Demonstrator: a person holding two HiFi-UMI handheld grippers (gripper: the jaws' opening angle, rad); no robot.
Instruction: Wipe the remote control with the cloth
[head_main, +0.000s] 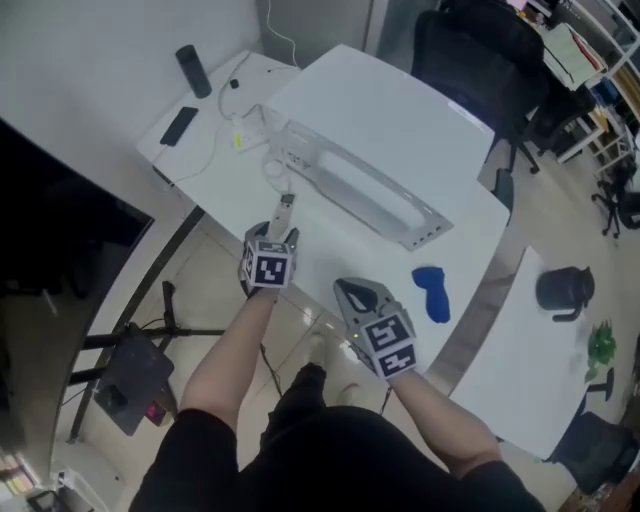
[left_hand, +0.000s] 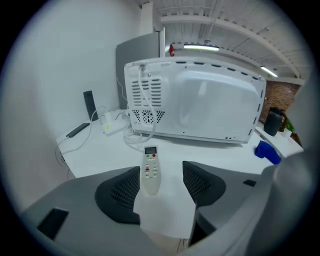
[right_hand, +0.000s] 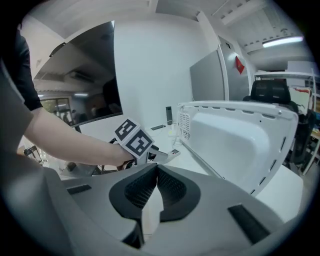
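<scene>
A white remote control (left_hand: 150, 169) lies flat on the white table (head_main: 330, 235), near its front edge and in front of the microwave. My left gripper (left_hand: 161, 175) stands open around its near end, with the remote close to the left pad and not pressed. In the head view the remote (head_main: 285, 210) pokes out beyond the left gripper (head_main: 283, 236). A blue cloth (head_main: 432, 292) lies on the table to the right, also seen as a blue cloth (left_hand: 267, 151) in the left gripper view. My right gripper (head_main: 350, 291) is shut and empty, to the left of the cloth and apart from it; its jaws (right_hand: 156, 170) meet.
A large white microwave (head_main: 350, 150) lies behind the remote. A white cable (head_main: 275, 170), a power strip (head_main: 245, 130), a black handset (head_main: 180, 125) and a dark cylinder (head_main: 192, 70) sit at the back left. A black kettle (head_main: 565, 290) stands on the right table.
</scene>
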